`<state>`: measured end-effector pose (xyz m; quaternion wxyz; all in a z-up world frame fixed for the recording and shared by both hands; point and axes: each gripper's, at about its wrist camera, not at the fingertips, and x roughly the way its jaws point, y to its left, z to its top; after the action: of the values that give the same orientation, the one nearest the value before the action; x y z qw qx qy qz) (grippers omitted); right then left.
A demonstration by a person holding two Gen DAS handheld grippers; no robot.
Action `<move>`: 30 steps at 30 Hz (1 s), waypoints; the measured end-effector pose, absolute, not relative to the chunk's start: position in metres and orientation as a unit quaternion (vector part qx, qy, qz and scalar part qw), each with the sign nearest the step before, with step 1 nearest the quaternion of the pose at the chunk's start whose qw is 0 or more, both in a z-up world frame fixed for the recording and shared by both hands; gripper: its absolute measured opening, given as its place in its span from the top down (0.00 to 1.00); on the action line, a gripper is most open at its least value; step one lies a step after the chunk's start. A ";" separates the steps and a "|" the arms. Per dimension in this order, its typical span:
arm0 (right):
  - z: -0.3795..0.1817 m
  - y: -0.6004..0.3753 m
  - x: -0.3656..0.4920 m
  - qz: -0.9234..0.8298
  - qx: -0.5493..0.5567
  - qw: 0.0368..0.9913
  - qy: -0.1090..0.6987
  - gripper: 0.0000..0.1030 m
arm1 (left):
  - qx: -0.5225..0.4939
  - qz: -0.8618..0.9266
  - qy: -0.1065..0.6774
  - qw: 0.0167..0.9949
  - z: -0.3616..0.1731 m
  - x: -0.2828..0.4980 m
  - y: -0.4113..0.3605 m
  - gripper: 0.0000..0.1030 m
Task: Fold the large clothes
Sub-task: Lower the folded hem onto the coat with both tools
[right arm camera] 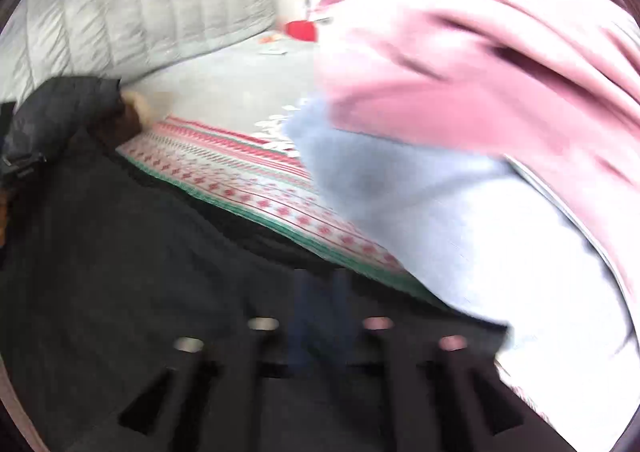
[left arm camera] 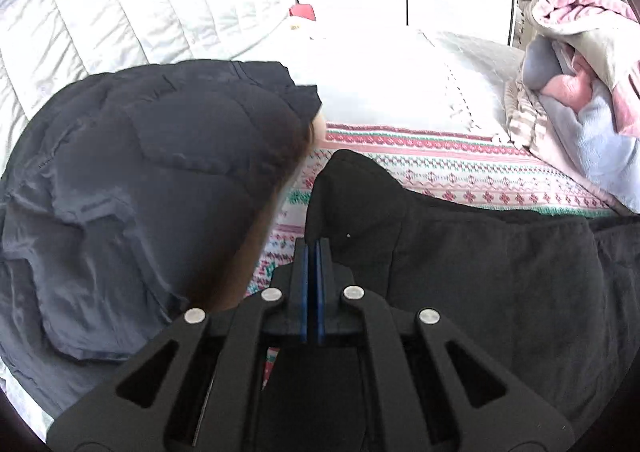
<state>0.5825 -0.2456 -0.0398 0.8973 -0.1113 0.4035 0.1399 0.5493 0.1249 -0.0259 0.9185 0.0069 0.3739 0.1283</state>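
The black garment lies spread on the patterned sheet, one peak of it rising just past my left tongs. Those jaws are pressed together, blue pads meeting; whether cloth is pinched between them I cannot tell. My right tongs hang over the garment's edge, blurred, jaws partly apart, grip unclear. Left of the garment sits a dark puffer jacket; right of it, a pink and blue blanket heap.
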 end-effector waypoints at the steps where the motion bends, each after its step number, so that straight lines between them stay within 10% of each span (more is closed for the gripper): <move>1: -0.042 -0.264 0.579 0.120 -0.112 0.897 0.410 0.39 | 0.001 0.131 0.373 0.918 -0.027 0.549 0.126 0.96; 2: -0.045 -0.278 0.578 0.106 -0.111 0.896 0.417 0.27 | -0.015 0.132 0.378 0.916 -0.030 0.553 0.131 0.96; 10: -0.094 -0.349 0.584 0.067 -0.020 0.881 0.467 0.27 | -0.032 0.151 0.389 0.908 -0.049 0.549 0.127 0.96; 11: -0.104 -0.346 0.590 0.056 -0.031 0.874 0.482 0.36 | -0.029 0.153 0.389 0.908 -0.050 0.550 0.125 0.96; 12: -0.117 -0.345 0.596 0.044 -0.034 0.863 0.502 0.79 | -0.027 0.155 0.388 0.908 -0.050 0.550 0.124 0.96; 13: -0.127 -0.347 0.599 0.032 -0.022 0.853 0.521 0.99 | -0.023 0.160 0.384 0.909 -0.049 0.550 0.123 0.96; 20: -0.072 -0.368 0.555 -0.003 0.048 0.908 0.417 1.00 | -0.030 0.197 0.339 0.920 -0.024 0.545 0.129 0.97; 30: -0.117 -0.375 0.598 -0.039 0.025 0.873 0.485 0.99 | 0.022 0.248 0.395 0.884 -0.095 0.576 0.121 0.98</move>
<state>0.5978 -0.3752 -0.1167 0.8731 0.0253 0.4852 -0.0394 0.5758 0.1207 -0.0946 0.8843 0.0220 0.3949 0.2483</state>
